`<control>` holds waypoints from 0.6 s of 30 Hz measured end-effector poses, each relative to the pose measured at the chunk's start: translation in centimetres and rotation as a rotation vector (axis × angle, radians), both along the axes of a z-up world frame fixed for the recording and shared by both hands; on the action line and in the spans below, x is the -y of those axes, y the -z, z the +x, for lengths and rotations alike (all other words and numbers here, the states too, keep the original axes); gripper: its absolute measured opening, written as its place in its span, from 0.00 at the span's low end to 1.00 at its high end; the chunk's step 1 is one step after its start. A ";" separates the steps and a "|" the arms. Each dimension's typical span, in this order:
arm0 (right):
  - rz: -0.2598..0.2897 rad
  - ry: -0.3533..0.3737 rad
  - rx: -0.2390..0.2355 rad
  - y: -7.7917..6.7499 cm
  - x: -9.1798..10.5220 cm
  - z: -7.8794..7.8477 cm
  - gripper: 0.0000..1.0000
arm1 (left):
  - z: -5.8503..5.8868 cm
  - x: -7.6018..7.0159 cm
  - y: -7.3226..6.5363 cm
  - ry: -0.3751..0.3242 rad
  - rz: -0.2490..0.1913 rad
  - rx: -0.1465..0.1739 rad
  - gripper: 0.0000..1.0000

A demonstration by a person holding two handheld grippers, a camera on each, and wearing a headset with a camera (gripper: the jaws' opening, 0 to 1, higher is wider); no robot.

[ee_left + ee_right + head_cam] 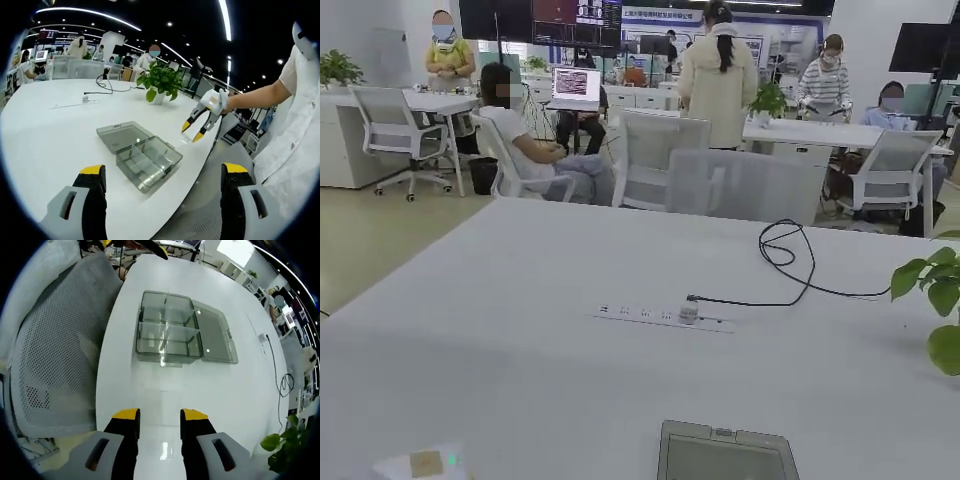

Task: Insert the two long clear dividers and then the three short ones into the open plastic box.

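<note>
1. The clear plastic box (167,332), its hinged lid laid flat, sits near the white table's (165,385) rounded edge. Clear partitions seem to cross it, though I can't count them.
2. My left gripper (162,169) gapes wide and empty. My right gripper (160,415) is slightly parted and also empty.
3. I'd descend straight and press each divider along its slots.
4. There is open tabletop beyond the box. The grey mesh chair (55,355) crowds the near edge.

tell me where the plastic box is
In the left gripper view, the plastic box lies open near the edge of the white table, with the potted plant beyond it.
</note>
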State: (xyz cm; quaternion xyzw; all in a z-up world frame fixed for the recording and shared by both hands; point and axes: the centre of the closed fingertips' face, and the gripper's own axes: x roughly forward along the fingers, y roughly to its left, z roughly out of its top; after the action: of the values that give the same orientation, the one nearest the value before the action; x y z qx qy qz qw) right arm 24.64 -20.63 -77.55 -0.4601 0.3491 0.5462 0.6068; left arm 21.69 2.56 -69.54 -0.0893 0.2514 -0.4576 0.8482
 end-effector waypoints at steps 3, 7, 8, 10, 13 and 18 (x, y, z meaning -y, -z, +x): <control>0.024 -0.010 0.033 -1.8 -1.4 -0.4 0.33 | 0.4 1.1 -1.2 -0.021 -0.079 -0.053 0.91; 0.060 -0.024 0.071 -4.2 -3.6 -1.1 0.33 | 1.0 2.5 -2.5 -0.029 -0.144 -0.068 0.88; 0.065 -0.023 0.075 -4.7 -4.0 -1.2 0.33 | 1.1 2.9 -2.6 -0.030 -0.154 -0.082 0.86; 0.082 -0.030 0.093 -5.7 -5.1 -1.5 0.33 | 1.0 3.9 -3.0 -0.016 -0.191 -0.130 0.81; 0.099 -0.032 0.110 -7.0 -6.3 -1.9 0.33 | 1.2 5.0 -3.5 -0.016 -0.233 -0.153 0.75; 0.126 -0.035 0.135 -8.8 -8.2 -2.5 0.33 | 0.9 7.6 -3.9 0.010 -0.286 -0.235 0.66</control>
State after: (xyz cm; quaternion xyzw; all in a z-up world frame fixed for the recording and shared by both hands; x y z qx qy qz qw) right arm 22.12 -12.40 -68.76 -0.4629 0.2644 0.5455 0.6468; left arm 22.57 -5.07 -65.67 -0.2607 0.2815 -0.4792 0.7894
